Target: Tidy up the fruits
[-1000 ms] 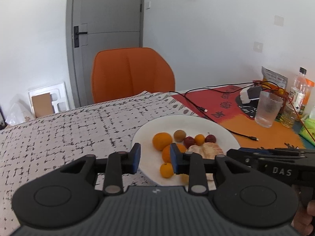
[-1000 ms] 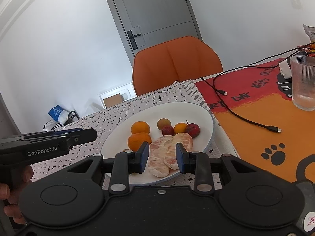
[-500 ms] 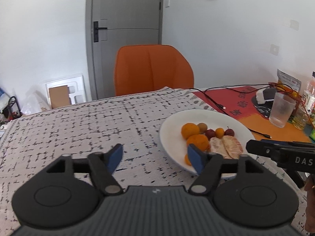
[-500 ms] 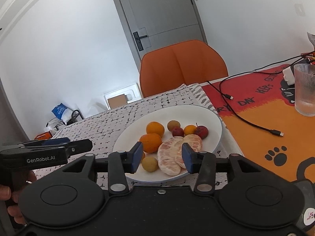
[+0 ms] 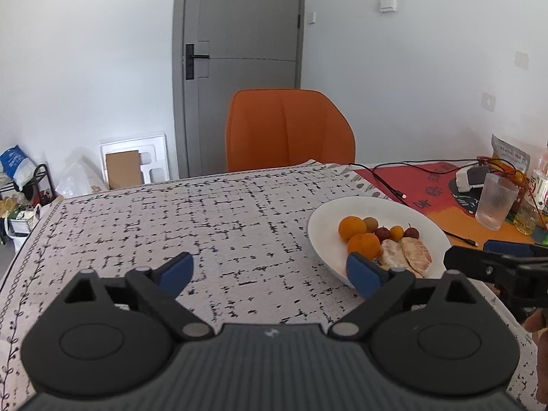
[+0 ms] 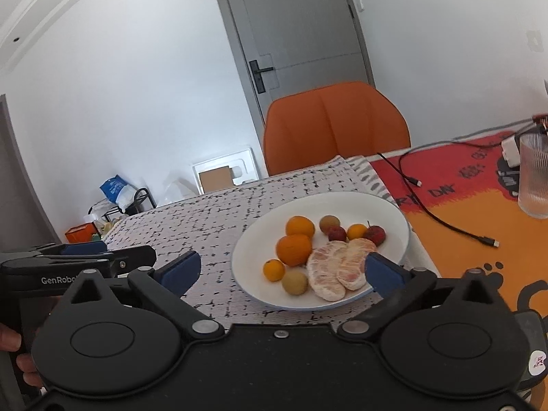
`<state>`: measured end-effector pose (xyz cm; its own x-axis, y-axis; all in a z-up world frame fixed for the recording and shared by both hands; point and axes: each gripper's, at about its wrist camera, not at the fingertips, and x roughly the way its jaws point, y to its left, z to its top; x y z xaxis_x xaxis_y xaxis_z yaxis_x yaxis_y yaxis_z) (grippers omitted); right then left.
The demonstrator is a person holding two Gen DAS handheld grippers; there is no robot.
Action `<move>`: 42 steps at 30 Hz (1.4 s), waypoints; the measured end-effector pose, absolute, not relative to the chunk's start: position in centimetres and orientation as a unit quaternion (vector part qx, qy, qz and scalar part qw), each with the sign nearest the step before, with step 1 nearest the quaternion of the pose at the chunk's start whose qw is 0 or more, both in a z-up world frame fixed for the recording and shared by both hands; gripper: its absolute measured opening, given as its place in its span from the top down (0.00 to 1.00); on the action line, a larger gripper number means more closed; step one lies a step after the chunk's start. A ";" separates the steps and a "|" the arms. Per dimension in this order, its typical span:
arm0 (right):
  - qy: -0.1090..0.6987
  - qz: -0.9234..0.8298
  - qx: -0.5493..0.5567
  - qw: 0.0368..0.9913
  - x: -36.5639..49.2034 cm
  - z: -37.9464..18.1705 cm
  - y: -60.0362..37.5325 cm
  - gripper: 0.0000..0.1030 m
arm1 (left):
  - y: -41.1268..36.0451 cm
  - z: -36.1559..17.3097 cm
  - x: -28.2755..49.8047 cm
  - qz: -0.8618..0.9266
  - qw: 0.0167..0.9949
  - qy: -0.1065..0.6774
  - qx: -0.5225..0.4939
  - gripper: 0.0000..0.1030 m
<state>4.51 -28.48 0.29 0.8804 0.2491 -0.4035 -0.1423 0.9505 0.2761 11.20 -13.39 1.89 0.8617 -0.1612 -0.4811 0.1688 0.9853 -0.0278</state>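
A white plate (image 6: pixel 394 212) on the speckled tablecloth (image 5: pixel 205 226) holds two oranges (image 6: pixel 294 250), smaller orange fruits (image 6: pixel 274 270), brownish round fruits (image 6: pixel 295 282), red ones (image 6: pixel 376 234) and two peeled citrus pieces (image 6: pixel 325 270). My right gripper (image 6: pixel 282 269) hangs just short of the plate's near rim, its jaws opening wide and gripping nothing. My left gripper (image 5: pixel 270 269) is over bare cloth left of the plate (image 5: pixel 318 226), its jaws also opening and empty. Each gripper shows at the edge of the other's view: the left gripper (image 6: pixel 85 257), the right gripper (image 5: pixel 496 263).
An orange chair (image 5: pixel 287 130) stands at the table's far side. To the right lie an orange and red mat (image 6: pixel 479 205), a black cable (image 6: pixel 445 222), a ribbed glass (image 6: pixel 534 178), bottles and a snack bag (image 5: pixel 510 154). A hand (image 6: pixel 20 359) holds the left gripper.
Both grippers went from nearly shut to wide open and drew back from the plate. The left one also shifted left, so the plate now sits at its right.
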 end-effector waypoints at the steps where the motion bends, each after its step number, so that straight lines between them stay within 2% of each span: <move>1: 0.224 0.102 0.117 0.962 4.4 0.4 -28.2 0.00 | -13.1 2.0 10.9 -0.084 0.965 0.247 0.003 0.02; 42: 0.225 0.139 0.098 0.959 -0.4 2.7 -23.4 0.00 | -4.9 4.8 1.5 -0.044 0.975 0.214 -0.037 0.00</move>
